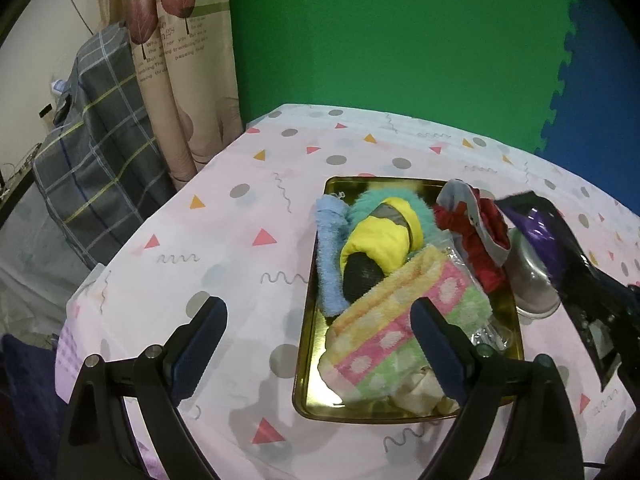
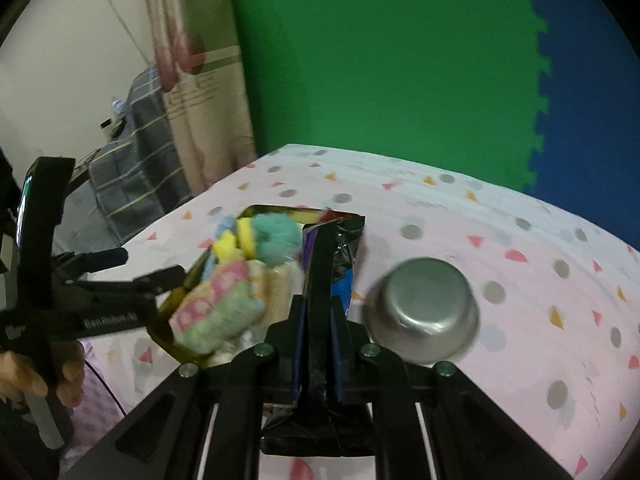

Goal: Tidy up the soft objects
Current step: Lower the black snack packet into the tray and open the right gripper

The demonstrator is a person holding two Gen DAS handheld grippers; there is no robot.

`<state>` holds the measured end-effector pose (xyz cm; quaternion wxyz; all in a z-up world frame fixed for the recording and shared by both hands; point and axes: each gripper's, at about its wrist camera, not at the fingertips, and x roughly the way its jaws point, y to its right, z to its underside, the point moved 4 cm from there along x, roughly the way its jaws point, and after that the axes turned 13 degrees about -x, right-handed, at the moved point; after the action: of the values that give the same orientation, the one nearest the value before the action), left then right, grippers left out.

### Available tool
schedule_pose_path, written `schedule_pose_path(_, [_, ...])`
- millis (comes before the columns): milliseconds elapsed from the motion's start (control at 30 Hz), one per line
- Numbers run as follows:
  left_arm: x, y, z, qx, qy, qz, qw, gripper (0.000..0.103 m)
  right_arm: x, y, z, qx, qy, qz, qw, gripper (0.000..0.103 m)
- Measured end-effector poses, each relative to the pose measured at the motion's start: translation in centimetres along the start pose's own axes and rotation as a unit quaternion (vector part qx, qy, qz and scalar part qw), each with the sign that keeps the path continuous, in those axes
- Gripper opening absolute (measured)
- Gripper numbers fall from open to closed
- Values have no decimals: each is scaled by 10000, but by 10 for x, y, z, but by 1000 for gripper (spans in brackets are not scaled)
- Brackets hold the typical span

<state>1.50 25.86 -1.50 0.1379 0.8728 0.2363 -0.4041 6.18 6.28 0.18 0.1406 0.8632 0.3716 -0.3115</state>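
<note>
The right tongs (image 2: 316, 320) are fully closed on a crinkly foil snack bag (image 2: 336, 252), dark with purple and blue print, and the bag is held above the bench (image 2: 500, 220), just right of the gold tray (image 1: 308, 320) and beside an upturned metal bowl (image 2: 424, 312). The left tongs (image 1: 320, 344) stand wide open over the near end of the tray and hold nothing.

The soft things are already piled in the tray: a dotted pastel towel (image 1: 396, 336), a blue fluffy piece (image 1: 330, 252), a teal fluffy item with yellow cloth (image 1: 384, 236) and a red and grey garment (image 1: 476, 240).

The bag is probably meant to be carried away from the tray (this is a judgement only). It should be kept pinched firmly, lifted clear of the bowl, and set down well apart from the tray.

On the bag no writing can be read. On the left tongs a white marking is seen, but it is too blurred to be read. On the curtain (image 1: 176, 52) some English words are printed, among them "trembling" and "passing".
</note>
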Motion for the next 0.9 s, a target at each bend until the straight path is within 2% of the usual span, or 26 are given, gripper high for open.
schedule_pose_path(400, [5, -8, -3, -35, -72, -84, 9999, 93, 37, -13, -28, -171, -35, -117, 9998, 11])
schedule_pose_path(900, [14, -18, -4, -165, -167, -108, 9997, 93, 80, -15, -50, -271, -195, -41, 9994, 11])
